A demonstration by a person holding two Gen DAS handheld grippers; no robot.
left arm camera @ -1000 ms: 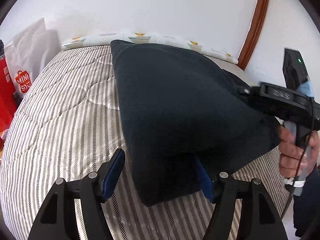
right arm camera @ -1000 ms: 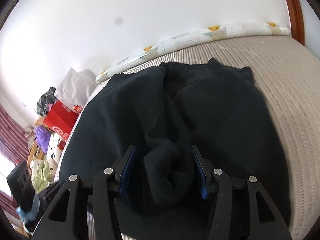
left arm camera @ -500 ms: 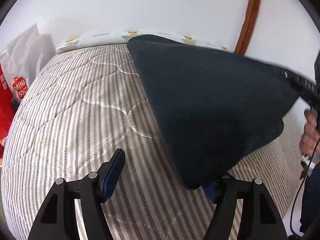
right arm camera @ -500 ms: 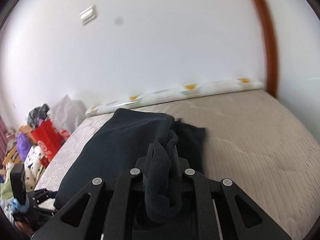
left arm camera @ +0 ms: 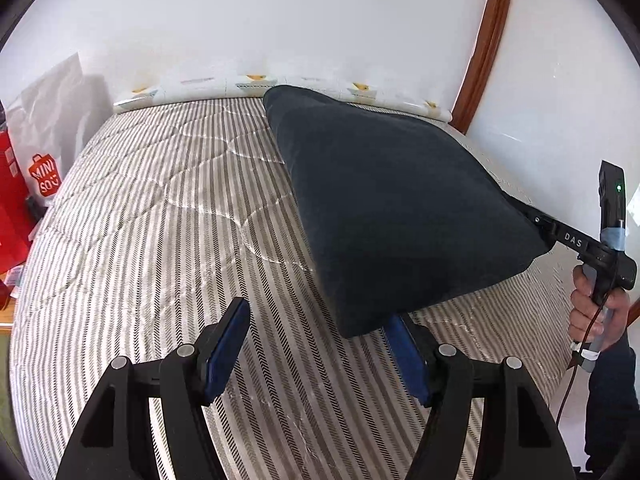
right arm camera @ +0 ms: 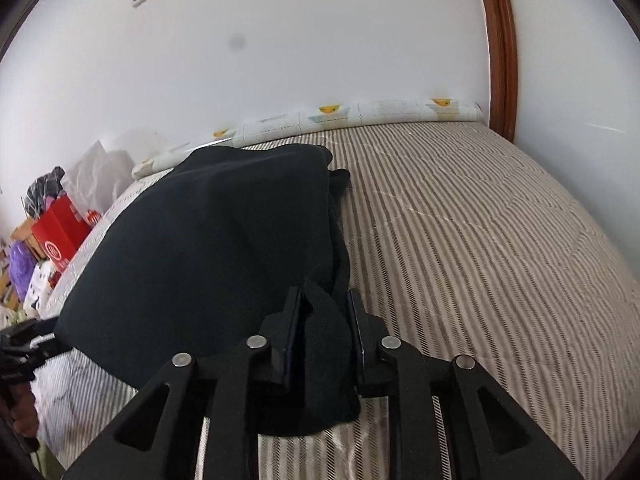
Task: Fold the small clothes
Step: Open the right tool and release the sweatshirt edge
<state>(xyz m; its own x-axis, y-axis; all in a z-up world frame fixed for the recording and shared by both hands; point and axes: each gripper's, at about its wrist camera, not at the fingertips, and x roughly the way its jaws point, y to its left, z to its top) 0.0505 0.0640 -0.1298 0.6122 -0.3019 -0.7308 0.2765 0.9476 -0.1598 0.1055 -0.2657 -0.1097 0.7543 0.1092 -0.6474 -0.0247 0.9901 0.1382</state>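
White walls close in behind the bed, whose striped quilted cover fills most of both my wrist views. Along the far edge of the bed, against the wall, lies a pale patterned roll with small yellow prints. A brown wooden frame runs up the wall near the far right corner. Off the bed's left edge stand a white shopping bag and a red bag, with more clutter behind them.

The dark garment lies lifted over the right half of the bed, reaching from near the far edge toward the near edge, and sags between my two tools.

My left gripper stands wide. Its left blue pad is clear of the cloth over bare cover, while the garment's lower corner hangs at the right blue pad; I cannot tell whether it rests on it. Nothing is pinched there.

My right gripper is narrow, with a bunched fold of the garment between its pads, and its jaws are opening at this moment. The pads sit against the fold on both sides. In the left wrist view my right hand wraps the handle of that tool beyond the bed's right edge, where the cloth's corner meets the fingers.
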